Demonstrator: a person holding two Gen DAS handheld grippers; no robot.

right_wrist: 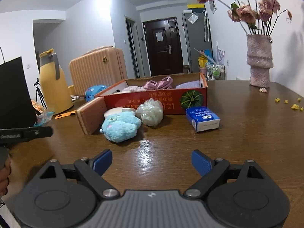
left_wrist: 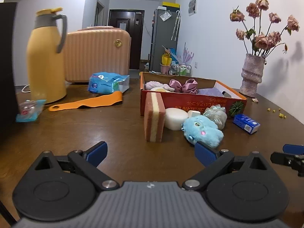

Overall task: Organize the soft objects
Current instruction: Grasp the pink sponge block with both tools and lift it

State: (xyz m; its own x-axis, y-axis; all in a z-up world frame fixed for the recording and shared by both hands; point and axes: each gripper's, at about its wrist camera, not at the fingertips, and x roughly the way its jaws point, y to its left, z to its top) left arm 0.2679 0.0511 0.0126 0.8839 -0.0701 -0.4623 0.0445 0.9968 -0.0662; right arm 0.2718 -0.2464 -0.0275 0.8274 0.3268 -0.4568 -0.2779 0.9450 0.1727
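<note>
Both the left hand-held gripper (left_wrist: 151, 153) and the right hand-held gripper (right_wrist: 152, 162) are released and grasp nothing above the surface (right_wrist: 247, 133). The blue plush toy (right_wrist: 120, 127) lies before the red box (right_wrist: 152, 102), touching the sponge (left_wrist: 153, 116).

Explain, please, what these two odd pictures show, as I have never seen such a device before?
Each picture comes from a fisheye camera on a hand-held two-finger gripper, looking out along its blue fingers. One view is from the left gripper, the other from the right gripper. Both are open and hold nothing. On the brown table stands a red box with some soft things already inside. In front of it lie a blue plush, a striped sponge, a white round pad, a pale mesh puff and a blue tissue pack. A yellow jug stands at the left.
</note>
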